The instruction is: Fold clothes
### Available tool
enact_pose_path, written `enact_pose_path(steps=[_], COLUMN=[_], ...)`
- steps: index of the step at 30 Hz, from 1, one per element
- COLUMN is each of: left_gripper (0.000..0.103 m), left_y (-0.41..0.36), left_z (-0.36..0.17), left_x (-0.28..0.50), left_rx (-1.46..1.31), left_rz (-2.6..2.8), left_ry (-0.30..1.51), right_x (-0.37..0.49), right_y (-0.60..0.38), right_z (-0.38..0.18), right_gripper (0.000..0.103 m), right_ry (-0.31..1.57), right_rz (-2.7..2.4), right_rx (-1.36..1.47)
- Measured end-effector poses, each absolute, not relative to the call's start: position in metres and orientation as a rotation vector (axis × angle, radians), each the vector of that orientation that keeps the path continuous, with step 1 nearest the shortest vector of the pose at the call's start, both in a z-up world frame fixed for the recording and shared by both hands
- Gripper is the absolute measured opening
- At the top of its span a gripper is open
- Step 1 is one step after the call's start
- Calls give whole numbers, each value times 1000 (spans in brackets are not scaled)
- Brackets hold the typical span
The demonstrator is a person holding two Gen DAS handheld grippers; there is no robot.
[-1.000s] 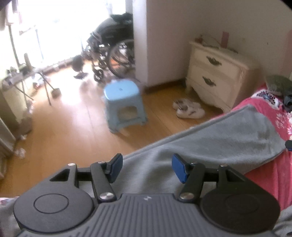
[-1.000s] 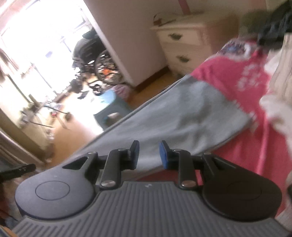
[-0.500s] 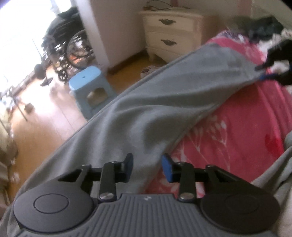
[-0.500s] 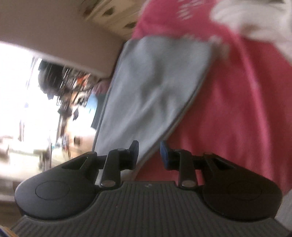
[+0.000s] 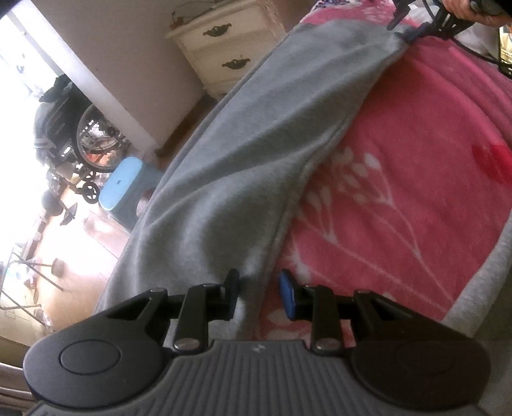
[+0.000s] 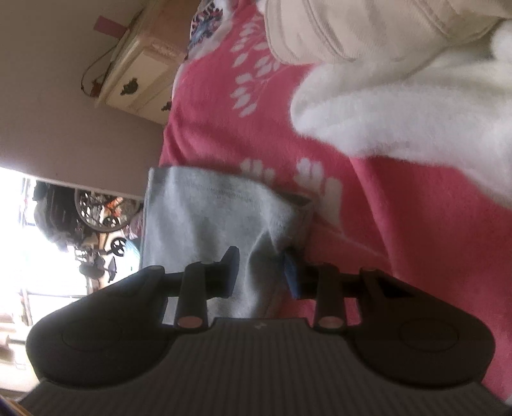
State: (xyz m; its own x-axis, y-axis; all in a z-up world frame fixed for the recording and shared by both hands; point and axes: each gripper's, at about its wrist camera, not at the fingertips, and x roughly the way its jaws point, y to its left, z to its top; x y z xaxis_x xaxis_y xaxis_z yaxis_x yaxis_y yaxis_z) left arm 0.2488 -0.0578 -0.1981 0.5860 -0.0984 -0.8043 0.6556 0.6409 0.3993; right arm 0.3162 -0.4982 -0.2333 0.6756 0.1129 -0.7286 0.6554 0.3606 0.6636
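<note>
Grey cloth [image 5: 256,134] runs in a long strip along the left edge of the bed, from my left gripper [image 5: 259,296] up to the far end where my right gripper [image 5: 416,25] shows small at the top of the left view. It lies on a pink blanket [image 5: 416,166] with a white plant print, and its left side hangs off the bed edge toward the floor.

My left gripper has its fingers spread, and the near end of the cloth sits in the gap between them; the seam of the cloth passes just inside the left pad [image 5: 233,292], while the blue right pad [image 5: 288,297] stands over the blanket. I see no pinch on the cloth.

In the right view my right gripper [image 6: 260,272] is also spread, with the far corner of the cloth [image 6: 217,217] bunched up between its fingers. The fabric touches the right pad [image 6: 291,272], but whether it is held I cannot tell. A hand [image 5: 460,9] holds that gripper at the top edge of the left view.

Far right of the cloth end lies a white fluffy garment [image 6: 416,96] on the blanket. Beyond the bed stand a cream nightstand [image 5: 224,48], a blue stool [image 5: 123,185] and a wheelchair [image 5: 73,128] on the wooden floor [image 5: 80,256].
</note>
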Motion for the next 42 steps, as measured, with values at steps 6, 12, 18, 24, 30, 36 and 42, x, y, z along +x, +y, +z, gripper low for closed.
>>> enact_pose_path(steps=[6, 12, 18, 24, 30, 36, 42], left_gripper=[16, 4, 4, 4, 4, 5, 5], left_y=[-60, -53, -51, -57, -51, -47, -44], left_z=[-201, -195, -178, -194, -196, -203, -208], left_x=[254, 255, 244, 241, 241, 240, 240], left_rx=[725, 664, 675, 703, 714, 742, 710], left_rz=[-482, -479, -571, -586, -624, -671, -686], left_ry=[825, 817, 786, 821, 812, 770, 752], right_x=[322, 336, 362, 364, 348, 367, 455], right_y=[-495, -498, -493, -508, -527, -504, -479], right_z=[-220, -211, -154, -175, -211, -147, -155], right_gripper=[30, 5, 3, 3, 21, 34, 45], right_ry=[740, 719, 598, 707, 855, 801, 857], right_rz=[-394, -376, -244, -308, -376, -345, -45], right_rx=[1111, 1043, 875, 815, 875, 451, 253])
